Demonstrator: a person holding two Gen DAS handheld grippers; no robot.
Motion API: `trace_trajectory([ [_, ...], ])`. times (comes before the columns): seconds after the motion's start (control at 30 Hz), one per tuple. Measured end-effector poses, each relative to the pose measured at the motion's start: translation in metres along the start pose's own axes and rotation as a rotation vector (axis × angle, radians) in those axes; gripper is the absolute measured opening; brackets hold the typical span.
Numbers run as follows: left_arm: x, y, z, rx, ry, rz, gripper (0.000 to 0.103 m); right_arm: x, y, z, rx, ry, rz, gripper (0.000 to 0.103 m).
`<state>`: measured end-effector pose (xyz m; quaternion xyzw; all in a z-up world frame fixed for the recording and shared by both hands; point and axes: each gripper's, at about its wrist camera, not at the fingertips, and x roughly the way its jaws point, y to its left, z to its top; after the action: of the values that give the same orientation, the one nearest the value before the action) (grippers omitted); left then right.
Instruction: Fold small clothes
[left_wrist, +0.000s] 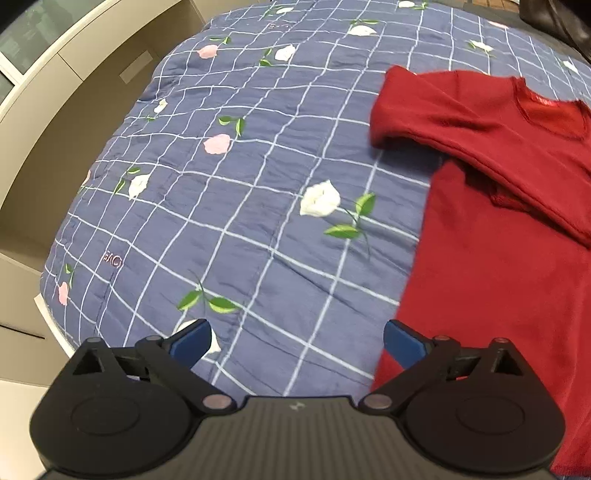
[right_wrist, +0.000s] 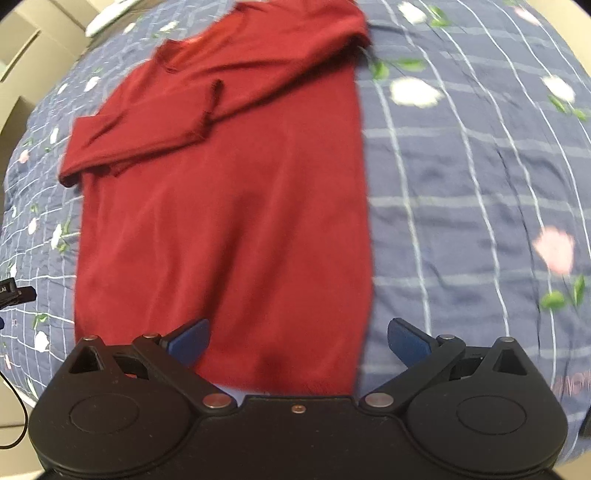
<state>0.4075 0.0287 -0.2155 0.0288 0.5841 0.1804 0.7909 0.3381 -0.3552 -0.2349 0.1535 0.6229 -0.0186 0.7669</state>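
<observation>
The red sweater (right_wrist: 221, 221) lies flat on the bed's quilt (left_wrist: 240, 221) with both sleeves already folded across the chest, body unfolded, while the left hand-held gripper (left_wrist: 297, 341) and right hand-held gripper (right_wrist: 298, 341) hover spread apart, empty.

Little can be read here. On the blue checked quilt (left_wrist: 236, 206) a small pink stitched word (left_wrist: 112, 261) shows in the left wrist view, mirrored or upside down, seemingly "LOVE", though I can't be sure. A similar pink word (right_wrist: 572, 382) shows at the quilt's edge in the right wrist view, too blurred to read. The sweater's red neck label (left_wrist: 545, 100) is illegible.
</observation>
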Motion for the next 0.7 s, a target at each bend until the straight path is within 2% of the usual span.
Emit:
trace_trajectory([
  [0.17, 0.013, 0.008, 0.018, -0.012, -0.036, -0.004, 0.102, 0.007, 0.03, 0.038, -0.09, -0.035, 0.023, 0.102],
  [0.33, 0.034, 0.009, 0.043, 0.053, -0.103, -0.022, 0.102, 0.024, 0.079, 0.094, -0.195, -0.079, 0.045, 0.102],
  [0.47, 0.056, 0.008, 0.06, 0.081, -0.129, -0.081, 0.1, 0.04, 0.131, 0.146, -0.247, -0.114, 0.103, 0.102],
  [0.57, 0.073, 0.005, 0.068, 0.115, -0.151, -0.121, 0.094, 0.054, 0.17, 0.184, -0.275, -0.132, 0.166, 0.097],
  [0.7, 0.097, -0.008, 0.076, 0.216, -0.185, -0.145, 0.08, 0.082, 0.233, 0.232, -0.315, -0.14, 0.238, 0.088],
])
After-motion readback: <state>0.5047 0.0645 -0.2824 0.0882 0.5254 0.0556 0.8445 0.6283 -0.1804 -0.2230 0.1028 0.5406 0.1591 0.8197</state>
